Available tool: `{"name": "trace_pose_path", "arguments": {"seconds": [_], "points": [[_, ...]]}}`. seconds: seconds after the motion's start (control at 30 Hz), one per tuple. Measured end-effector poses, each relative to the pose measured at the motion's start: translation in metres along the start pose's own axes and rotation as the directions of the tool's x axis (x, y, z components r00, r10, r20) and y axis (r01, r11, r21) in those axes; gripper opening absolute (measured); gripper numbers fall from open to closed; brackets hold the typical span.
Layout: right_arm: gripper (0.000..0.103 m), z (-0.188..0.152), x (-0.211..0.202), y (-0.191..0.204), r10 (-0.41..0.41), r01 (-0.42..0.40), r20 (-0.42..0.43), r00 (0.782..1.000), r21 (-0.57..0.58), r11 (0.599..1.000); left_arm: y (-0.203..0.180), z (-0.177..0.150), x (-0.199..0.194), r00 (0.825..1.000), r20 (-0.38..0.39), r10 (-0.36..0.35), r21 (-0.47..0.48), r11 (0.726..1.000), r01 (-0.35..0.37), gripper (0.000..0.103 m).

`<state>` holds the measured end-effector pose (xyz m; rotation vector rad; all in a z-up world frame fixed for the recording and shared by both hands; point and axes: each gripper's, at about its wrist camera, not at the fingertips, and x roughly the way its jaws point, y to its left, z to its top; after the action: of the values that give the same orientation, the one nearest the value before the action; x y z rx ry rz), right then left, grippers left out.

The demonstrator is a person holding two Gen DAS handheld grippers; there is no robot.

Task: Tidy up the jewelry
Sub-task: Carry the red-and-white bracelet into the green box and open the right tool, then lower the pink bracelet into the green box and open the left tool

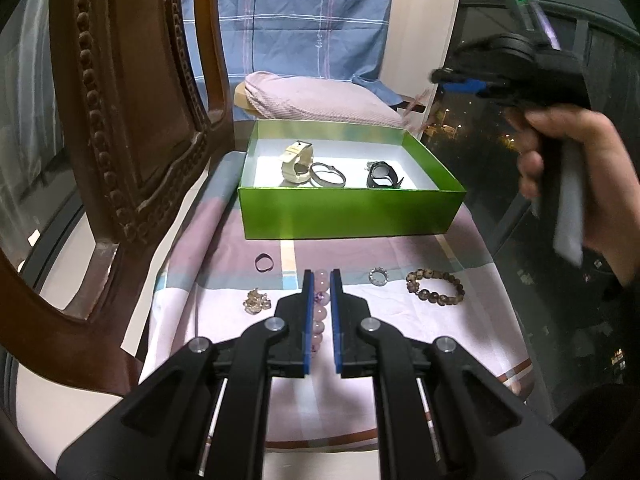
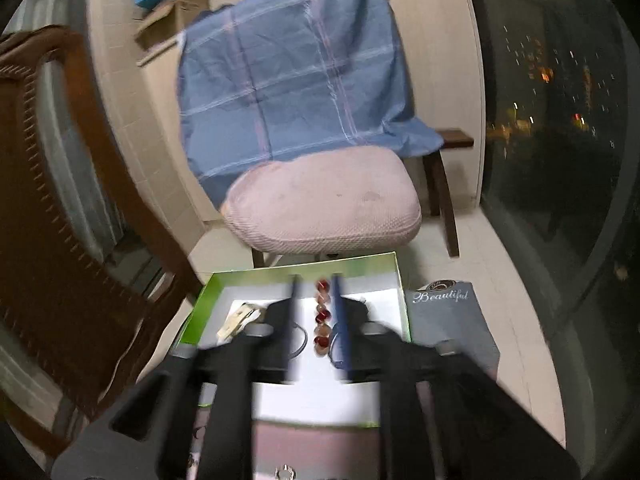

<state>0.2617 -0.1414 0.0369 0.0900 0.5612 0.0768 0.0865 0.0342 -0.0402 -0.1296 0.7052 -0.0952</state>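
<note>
My left gripper (image 1: 320, 274) hangs low over the checked cloth (image 1: 224, 240), shut on a pink bead bracelet (image 1: 321, 312) that runs between its blue pads. An open green box (image 1: 352, 216) stands beyond it and holds a white watch (image 1: 298, 164), a dark bangle (image 1: 328, 175) and a black watch (image 1: 382, 176). My right gripper (image 2: 316, 280) is above the green box (image 2: 200, 300), blurred. It stands open, with a red and pink bead bracelet (image 2: 322, 316) between its fingers, clear of the left one. A hand (image 1: 568, 168) holds that tool at the upper right.
On the cloth lie a dark ring (image 1: 264, 262), a gold cluster (image 1: 256, 301), a silver ring (image 1: 379, 277) and a brown bead bracelet (image 1: 435, 287). A carved wooden chair back (image 1: 120, 120) rises close on the left. A grey "Beautiful" box (image 2: 448, 320) sits right of the green box.
</note>
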Motion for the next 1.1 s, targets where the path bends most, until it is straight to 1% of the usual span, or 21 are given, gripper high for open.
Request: {"name": "trace_pose_path", "arguments": {"seconds": [0.03, 0.07, 0.13, 0.2, 0.23, 0.33, 0.37, 0.4, 0.43, 0.47, 0.5, 0.57, 0.63, 0.73, 0.83, 0.9, 0.93, 0.97, 1.0, 1.03, 1.1], "points": [[0.051, 0.001, -0.001, -0.005, -0.035, 0.035, 0.012, 0.999, 0.012, 0.999, 0.001, 0.000, 0.000, 1.000, -0.001, 0.000, 0.000, 1.000, 0.000, 0.008], [0.054, 0.000, -0.007, -0.009, -0.051, 0.050, 0.031, 0.998, 0.025, 0.998, 0.001, 0.000, -0.001, 1.000, 0.000, 0.000, 0.000, 1.000, 0.000, 0.008], [0.060, -0.011, -0.027, -0.018, -0.032, 0.028, 0.066, 0.997, 0.063, 0.998, 0.002, -0.001, -0.003, 1.000, 0.000, 0.003, 0.005, 1.000, -0.003, 0.008], [0.065, -0.037, -0.058, -0.029, -0.008, 0.000, 0.104, 0.995, 0.079, 0.997, 0.004, -0.002, -0.003, 1.000, -0.003, 0.006, 0.009, 1.000, -0.006, 0.008], [0.069, -0.057, -0.076, -0.035, -0.022, 0.012, 0.122, 0.992, 0.079, 0.997, 0.004, -0.002, -0.002, 1.000, -0.007, 0.009, 0.010, 1.000, -0.009, 0.008], [0.074, -0.109, -0.112, -0.057, -0.051, 0.034, 0.138, 0.989, 0.119, 0.992, 0.000, -0.005, -0.002, 1.000, -0.011, 0.016, 0.028, 0.999, -0.015, 0.008], [0.074, -0.126, -0.119, -0.070, -0.095, 0.076, 0.096, 0.991, 0.185, 0.980, -0.002, -0.006, -0.003, 1.000, -0.011, 0.018, 0.035, 0.999, -0.017, 0.008], [0.074, -0.141, -0.124, -0.082, -0.088, 0.075, 0.042, 0.995, 0.260, 0.963, -0.004, -0.007, -0.003, 1.000, -0.012, 0.018, 0.044, 0.999, -0.018, 0.008], [0.074, -0.153, -0.127, -0.093, -0.037, 0.031, 0.012, 0.999, 0.328, 0.944, -0.006, -0.007, -0.003, 1.000, -0.010, 0.018, 0.049, 0.999, -0.017, 0.008], [0.074, -0.157, -0.125, -0.097, -0.018, 0.021, -0.012, 1.000, 0.353, 0.935, -0.007, -0.007, -0.003, 1.000, -0.008, 0.017, 0.050, 0.999, -0.017, 0.008], [0.074, -0.158, -0.124, -0.098, -0.012, 0.020, -0.026, 1.000, 0.352, 0.936, -0.007, -0.006, -0.001, 1.000, -0.014, 0.015, 0.045, 0.999, -0.015, 0.008], [0.074, -0.156, -0.124, -0.091, -0.034, 0.033, -0.003, 0.999, 0.273, 0.961, -0.008, 0.001, 0.005, 0.999, -0.033, -0.003, 0.023, 1.000, 0.004, 0.008], [0.074, -0.156, -0.123, -0.089, -0.060, 0.057, 0.007, 0.998, 0.232, 0.971, -0.010, 0.014, 0.009, 0.999, -0.032, -0.012, 0.011, 1.000, 0.013, 0.008], [0.074, -0.155, -0.117, -0.094, -0.030, 0.032, -0.010, 0.999, 0.260, 0.965, -0.020, 0.049, 0.016, 1.000, -0.012, -0.005, 0.040, 0.999, 0.005, 0.008], [0.074, -0.153, -0.114, -0.096, -0.013, 0.018, -0.020, 1.000, 0.271, 0.962, -0.030, 0.104, 0.031, 0.999, 0.026, 0.019, 0.058, 0.998, -0.020, 0.008], [0.074, -0.153, -0.114, -0.098, -0.010, 0.014, -0.018, 1.000, 0.271, 0.962, -0.032, 0.130, 0.040, 0.999, 0.038, 0.009, 0.052, 0.999, -0.011, 0.009], [0.074, -0.152, -0.113, -0.099, -0.009, 0.014, -0.021, 1.000, 0.269, 0.963, -0.032, 0.141, 0.047, 0.999, 0.039, 0.003, 0.051, 0.999, -0.005, 0.017], [0.074, -0.152, -0.112, -0.100, -0.006, 0.014, -0.029, 1.000, 0.268, 0.963, -0.030, 0.151, 0.059, 1.000, 0.018, -0.021, 0.052, 0.998, 0.020, 0.030], [0.074, -0.152, -0.111, -0.100, -0.003, 0.013, -0.038, 0.999, 0.269, 0.963, -0.029, 0.154, 0.066, 1.000, 0.000, -0.018, 0.053, 0.998, 0.018, 0.069], [0.074, -0.153, -0.110, -0.101, 0.002, 0.011, -0.045, 0.999, 0.271, 0.963, -0.026, 0.154, 0.071, 1.000, -0.006, 0.007, 0.053, 0.999, -0.007, 0.087], [0.074, -0.153, -0.112, -0.102, 0.009, 0.004, -0.046, 0.999, 0.266, 0.964, -0.017, 0.142, 0.072, 0.995, -0.010, 0.097, 0.054, 0.994, -0.096, 0.088]]}}
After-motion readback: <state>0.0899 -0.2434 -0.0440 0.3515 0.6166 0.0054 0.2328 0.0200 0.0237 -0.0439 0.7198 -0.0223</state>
